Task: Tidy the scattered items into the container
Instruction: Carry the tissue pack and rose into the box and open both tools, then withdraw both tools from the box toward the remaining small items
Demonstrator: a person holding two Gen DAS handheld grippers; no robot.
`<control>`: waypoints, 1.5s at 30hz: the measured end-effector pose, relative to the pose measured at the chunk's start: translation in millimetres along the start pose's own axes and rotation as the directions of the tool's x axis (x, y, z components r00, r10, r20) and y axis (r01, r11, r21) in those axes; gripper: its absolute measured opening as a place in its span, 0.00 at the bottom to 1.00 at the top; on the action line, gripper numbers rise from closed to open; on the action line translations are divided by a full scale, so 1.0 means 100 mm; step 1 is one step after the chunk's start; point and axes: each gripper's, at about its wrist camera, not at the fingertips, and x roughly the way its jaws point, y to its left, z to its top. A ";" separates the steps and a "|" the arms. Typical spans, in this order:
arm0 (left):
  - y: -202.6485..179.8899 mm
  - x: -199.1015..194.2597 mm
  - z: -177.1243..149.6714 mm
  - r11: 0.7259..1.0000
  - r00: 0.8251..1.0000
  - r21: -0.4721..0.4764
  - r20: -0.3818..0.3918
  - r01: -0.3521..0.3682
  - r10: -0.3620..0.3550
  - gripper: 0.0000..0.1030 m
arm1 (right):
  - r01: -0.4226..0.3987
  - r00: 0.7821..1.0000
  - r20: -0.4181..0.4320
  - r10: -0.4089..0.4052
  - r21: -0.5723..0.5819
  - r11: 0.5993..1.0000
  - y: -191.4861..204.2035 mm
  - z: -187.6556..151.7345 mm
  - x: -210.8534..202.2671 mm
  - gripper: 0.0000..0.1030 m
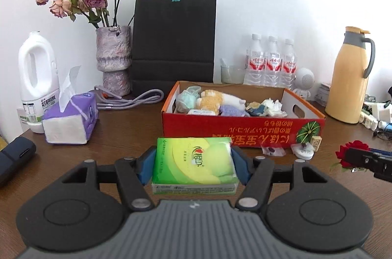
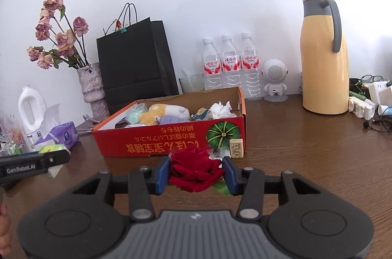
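Brown wood-grain worktop (image 1: 127, 126) runs back to a white wall, and on it stands a red cardboard box (image 1: 235, 129) with an orange rim — the landmark for all else. Inside the box lie a plush toy, crumpled tissue and other soft bits. Behind the box stands a black paper bag (image 1: 174, 38); behind its right end, three clear water bottles (image 1: 270, 60).

In front of the box, the left hand-held gripper (image 1: 193, 164) is clamped on a green plastic-wrapped tissue pack (image 1: 194, 161), its blue pads pressed to both sides. Also in front of the box, toward its right end, the right hand-held gripper (image 2: 196, 172) is clamped on a red fabric rose (image 2: 196, 168). Touching the box's front wall at the right corner sits a small beige mahjong tile (image 2: 237, 148).
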 end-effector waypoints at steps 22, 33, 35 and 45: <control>-0.66 2.64 0.98 0.964 0.894 0.193 -0.441 0.185 -0.083 0.67 | 0.124 0.807 -0.540 -0.238 -0.238 0.963 -0.16 1.30 2.76 0.45; -0.25 2.46 1.31 0.984 0.857 0.043 -0.499 0.174 -0.130 0.86 | 0.068 0.805 -0.583 -0.112 -0.097 0.993 -0.10 1.58 2.57 0.88; -0.19 2.43 1.28 0.986 0.852 0.026 -0.508 0.162 -0.126 0.91 | 0.044 0.783 -0.620 -0.044 -0.015 0.999 -0.13 1.54 2.55 0.91; -0.10 2.34 0.85 0.991 0.814 -0.006 -0.569 0.135 -0.115 0.93 | 0.093 0.703 -0.709 -0.054 0.016 0.996 -0.05 1.17 2.51 0.90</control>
